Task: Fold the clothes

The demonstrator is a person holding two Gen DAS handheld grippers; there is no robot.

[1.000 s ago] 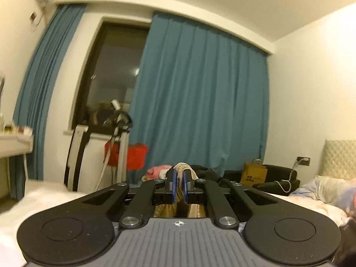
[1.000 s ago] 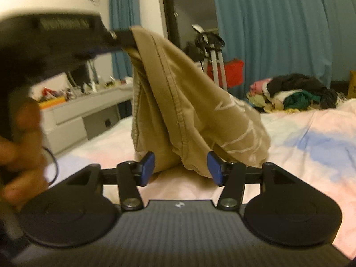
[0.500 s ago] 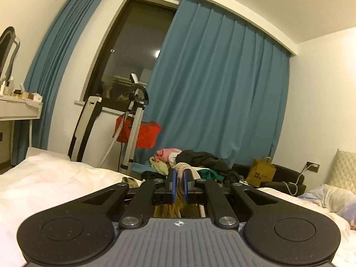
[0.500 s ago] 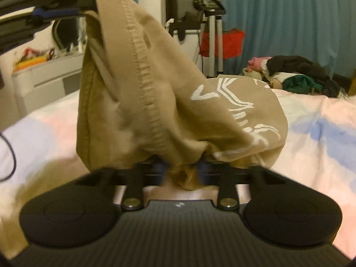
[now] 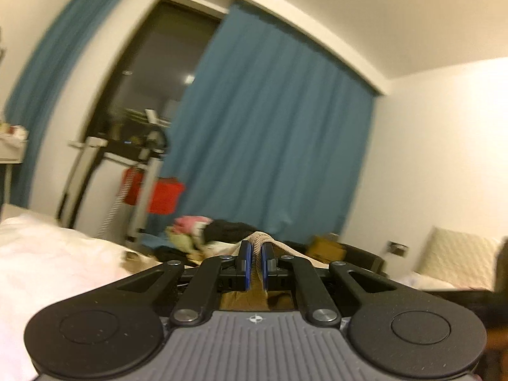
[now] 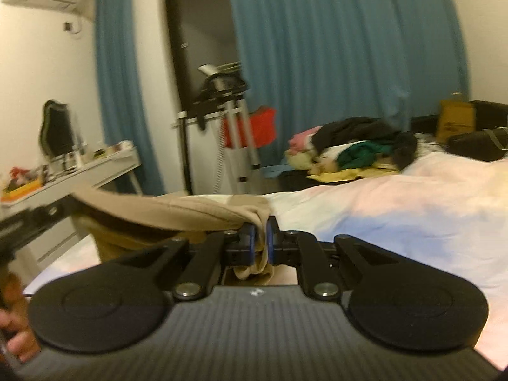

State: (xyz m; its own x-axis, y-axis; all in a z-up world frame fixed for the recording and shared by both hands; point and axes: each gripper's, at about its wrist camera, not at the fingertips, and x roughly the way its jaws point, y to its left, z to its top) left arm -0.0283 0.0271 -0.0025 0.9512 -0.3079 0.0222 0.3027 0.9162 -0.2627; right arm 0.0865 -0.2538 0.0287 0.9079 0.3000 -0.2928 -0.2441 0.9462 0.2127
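Observation:
A tan garment (image 6: 190,209) with white print stretches nearly level between my two grippers above the bed (image 6: 381,206). In the right wrist view my right gripper (image 6: 260,225) is closing its blue pads on a bunched edge of it, and cloth hangs below the jaws. The left gripper (image 6: 68,203) shows at the left edge, gripping the other end. In the left wrist view the left gripper (image 5: 255,247) is shut on the garment's ribbed edge (image 5: 265,239), and more tan cloth (image 5: 250,300) hangs under the fingers.
A pile of mixed clothes (image 6: 349,146) lies at the bed's far end. A white desk (image 6: 95,171) with clutter stands at the left, an exercise machine (image 6: 228,120) by the blue curtains. A person's hand (image 6: 12,333) shows at the lower left.
The right gripper went from open beside the hanging garment to clamped on its lower edge, then pulled away and up, stretching the cloth out flat. The left view swung and tilted.

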